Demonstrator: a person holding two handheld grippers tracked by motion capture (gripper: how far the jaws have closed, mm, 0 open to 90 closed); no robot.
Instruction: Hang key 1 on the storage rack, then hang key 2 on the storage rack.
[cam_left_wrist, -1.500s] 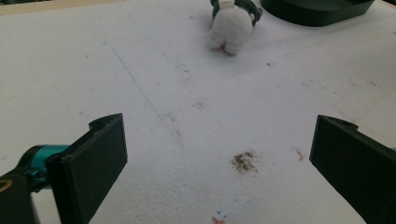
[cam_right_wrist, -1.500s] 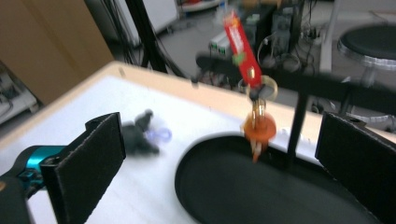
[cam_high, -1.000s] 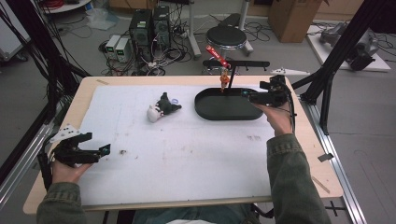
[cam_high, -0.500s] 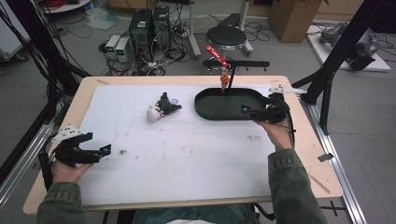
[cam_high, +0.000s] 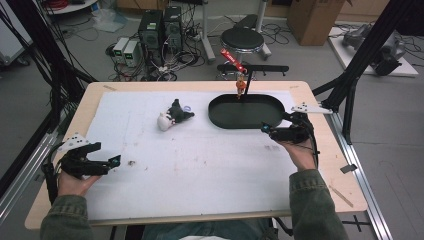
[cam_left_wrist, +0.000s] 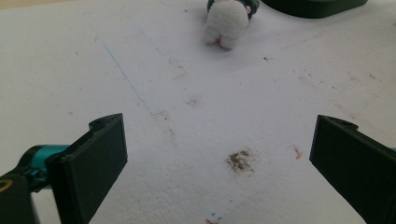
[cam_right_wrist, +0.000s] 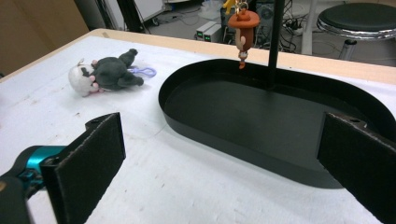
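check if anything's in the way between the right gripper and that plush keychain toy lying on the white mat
Nothing visible blocks it. The right gripper sits open by the near rim of the black tray, and only bare white mat lies between it and the plush toy. The hanging figure on the stand is off that line, over the tray's far edge.

wooden table (cam_high: 320, 165), white sheet (cam_high: 200, 165), black tray (cam_high: 220, 117), plush toy (cam_high: 172, 116)
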